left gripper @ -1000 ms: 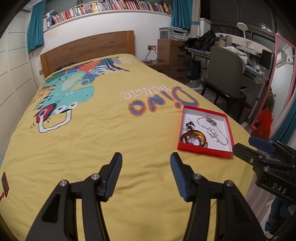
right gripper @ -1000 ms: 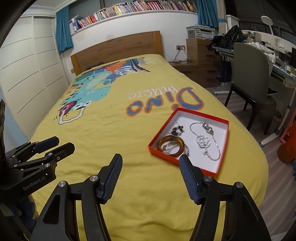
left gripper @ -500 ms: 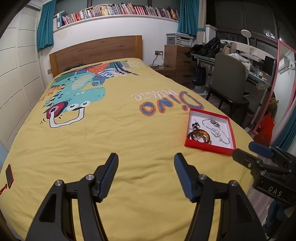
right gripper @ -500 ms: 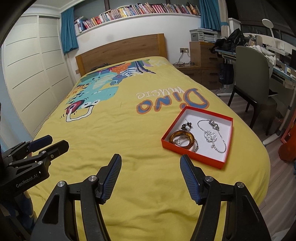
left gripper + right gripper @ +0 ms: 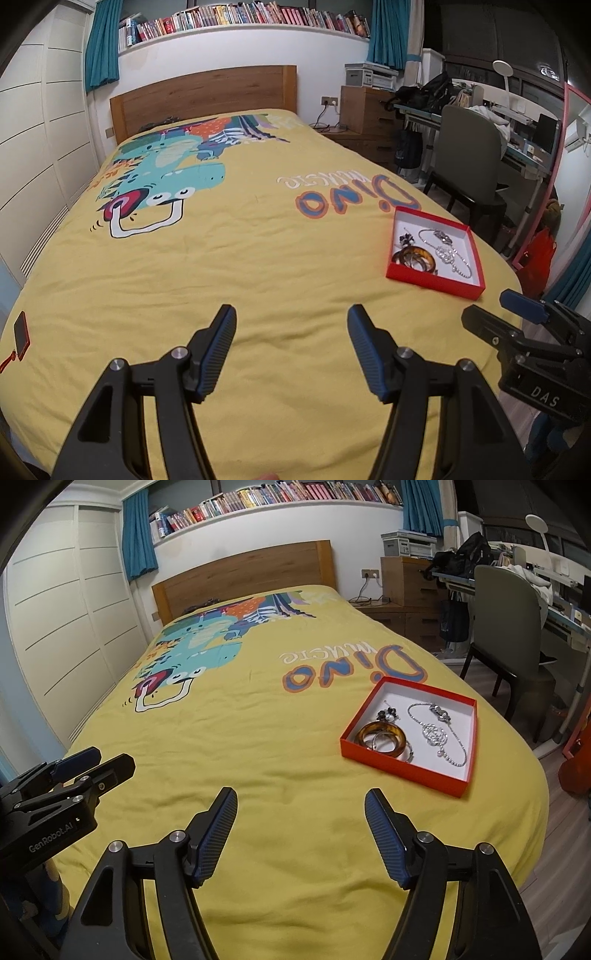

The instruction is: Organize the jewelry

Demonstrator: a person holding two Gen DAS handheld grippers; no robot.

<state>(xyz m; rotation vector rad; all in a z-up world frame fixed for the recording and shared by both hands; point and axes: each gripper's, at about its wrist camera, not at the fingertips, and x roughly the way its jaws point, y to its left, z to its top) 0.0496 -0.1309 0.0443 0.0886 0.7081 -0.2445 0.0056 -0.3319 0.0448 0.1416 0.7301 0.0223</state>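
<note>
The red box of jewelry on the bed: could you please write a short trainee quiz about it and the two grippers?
1. True or false: the amber bangle lies inside the red box.
2. What does the right gripper hold? A) a silver chain B) nothing C) the bangle
3. Fill in: the box rests on a ____ bedcover.

Key: 1. True; it sits beside the silver chain. 2. B; its jaws are opening with nothing between them. 3. Yellow.

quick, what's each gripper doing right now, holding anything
left gripper: open, jaws empty over the yellow bedspread.
right gripper: jaws opening, nothing between them.
</note>
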